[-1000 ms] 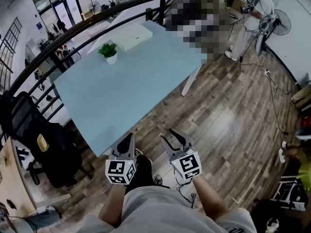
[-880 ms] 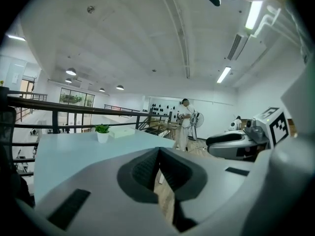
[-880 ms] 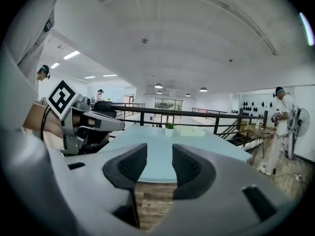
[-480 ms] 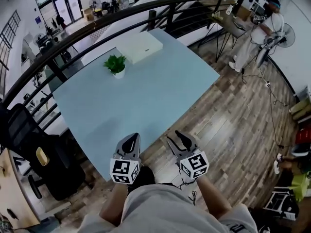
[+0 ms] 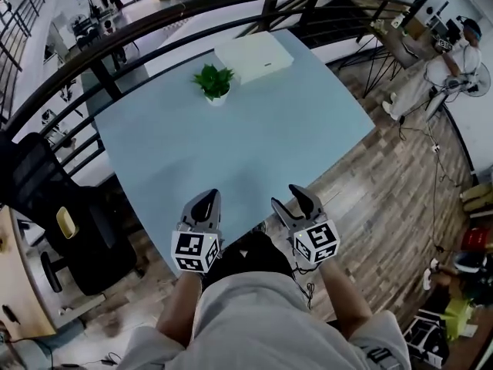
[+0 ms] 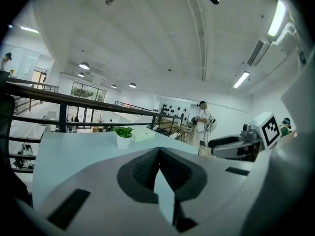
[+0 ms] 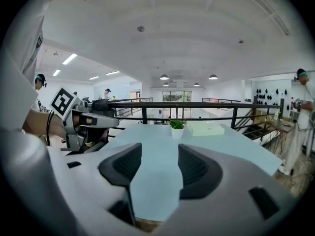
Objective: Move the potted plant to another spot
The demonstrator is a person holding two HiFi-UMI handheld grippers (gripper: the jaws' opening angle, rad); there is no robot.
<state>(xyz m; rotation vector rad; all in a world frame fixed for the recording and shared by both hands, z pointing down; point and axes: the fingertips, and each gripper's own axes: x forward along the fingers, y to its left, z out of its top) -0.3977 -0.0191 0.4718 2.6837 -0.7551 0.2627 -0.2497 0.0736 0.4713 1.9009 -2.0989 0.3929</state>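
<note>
The potted plant (image 5: 213,82), green leaves in a small white pot, stands upright on the far part of the light blue table (image 5: 254,153). It shows small and far off in the left gripper view (image 6: 123,135) and the right gripper view (image 7: 177,127). Both grippers hover side by side at the table's near edge, well short of the plant. My left gripper (image 5: 205,204) is shut, its pads meeting with nothing between them (image 6: 158,150). My right gripper (image 5: 302,200) is open and empty (image 7: 160,151); its jaws have just been opening.
A flat white box (image 5: 254,56) lies just behind and right of the plant. A dark railing (image 5: 154,21) runs behind the table. A black office chair (image 5: 54,214) stands at the left. A person (image 5: 454,52) stands far right on the wooden floor.
Both grippers have moved forward from over the floor to the table's near edge. The table and plant appear closer. The right gripper's jaws stand wider apart.
</note>
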